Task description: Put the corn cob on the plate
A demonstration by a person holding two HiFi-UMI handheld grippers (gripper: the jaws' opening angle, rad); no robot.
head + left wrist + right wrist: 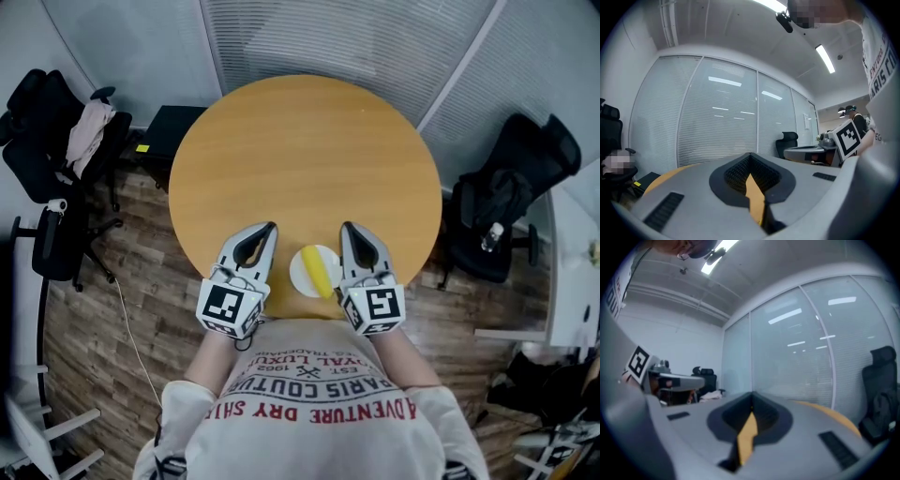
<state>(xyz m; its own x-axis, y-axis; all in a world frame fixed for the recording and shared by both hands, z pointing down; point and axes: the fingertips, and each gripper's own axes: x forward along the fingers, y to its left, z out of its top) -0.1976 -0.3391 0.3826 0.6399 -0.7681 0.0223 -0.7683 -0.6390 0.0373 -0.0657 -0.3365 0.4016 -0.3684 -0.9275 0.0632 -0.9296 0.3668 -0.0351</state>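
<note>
The yellow corn cob [319, 273] lies on a small white plate [299, 272] at the near edge of the round wooden table [305, 150]. My left gripper [271, 226] hovers just left of the plate and my right gripper [345, 226] just right of it. Both point level toward the far side, and both are shut with nothing held. In the left gripper view the left gripper [750, 155] shows its jaws meeting at the tip, as does the right gripper [751, 394] in the right gripper view. Neither gripper view shows the corn or the plate.
Black office chairs stand on the wooden floor at the left [42, 122] and right [506, 206] of the table. A dark box [173, 127] sits on the floor beyond the table's left side. Glass walls with blinds [717, 122] close off the room.
</note>
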